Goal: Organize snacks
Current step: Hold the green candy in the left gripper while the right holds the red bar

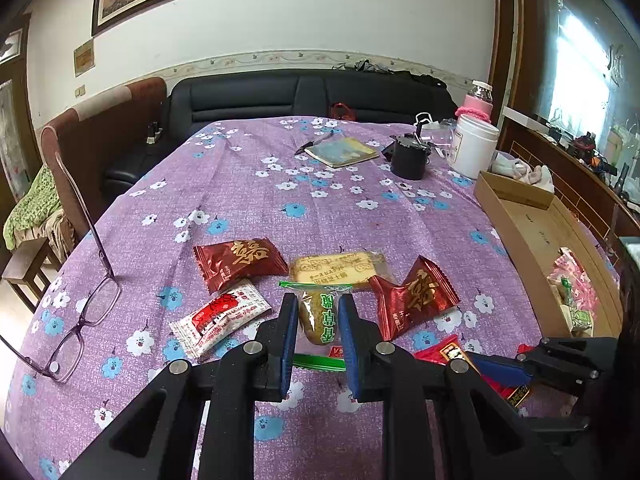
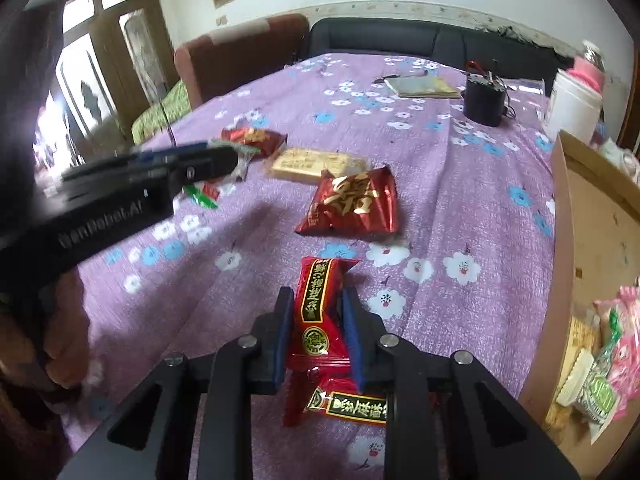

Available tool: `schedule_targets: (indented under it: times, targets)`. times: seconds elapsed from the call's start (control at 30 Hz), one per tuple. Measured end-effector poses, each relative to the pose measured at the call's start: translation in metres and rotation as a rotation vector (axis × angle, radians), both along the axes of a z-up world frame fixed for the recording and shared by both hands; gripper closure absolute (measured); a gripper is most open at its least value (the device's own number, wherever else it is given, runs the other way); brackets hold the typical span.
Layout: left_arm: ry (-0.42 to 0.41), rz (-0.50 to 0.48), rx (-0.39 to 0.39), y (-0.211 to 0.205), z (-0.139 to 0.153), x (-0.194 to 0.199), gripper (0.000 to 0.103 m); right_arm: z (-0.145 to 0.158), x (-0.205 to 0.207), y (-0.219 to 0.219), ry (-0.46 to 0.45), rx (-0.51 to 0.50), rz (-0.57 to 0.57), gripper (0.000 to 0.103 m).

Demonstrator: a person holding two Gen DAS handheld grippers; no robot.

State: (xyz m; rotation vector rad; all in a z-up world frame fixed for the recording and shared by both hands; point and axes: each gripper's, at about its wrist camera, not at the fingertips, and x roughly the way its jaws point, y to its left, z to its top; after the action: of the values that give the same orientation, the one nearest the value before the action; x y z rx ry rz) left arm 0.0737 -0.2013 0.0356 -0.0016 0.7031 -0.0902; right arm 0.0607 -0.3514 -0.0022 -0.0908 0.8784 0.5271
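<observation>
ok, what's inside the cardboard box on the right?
The cardboard box holds several wrapped snacks at its near end: pink packets, a green-and-white packet. Its far end is bare. Anything beneath the pile is covered.
</observation>
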Motion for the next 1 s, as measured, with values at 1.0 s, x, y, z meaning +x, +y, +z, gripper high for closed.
schedule_targets:
  times: [1.0]
  targets:
    - [-0.002,0.047,0.057,-0.001,-0.007,0.006,0.082,0.073,-0.035,-0.005,-0.210,0.211,0.031,0.080]
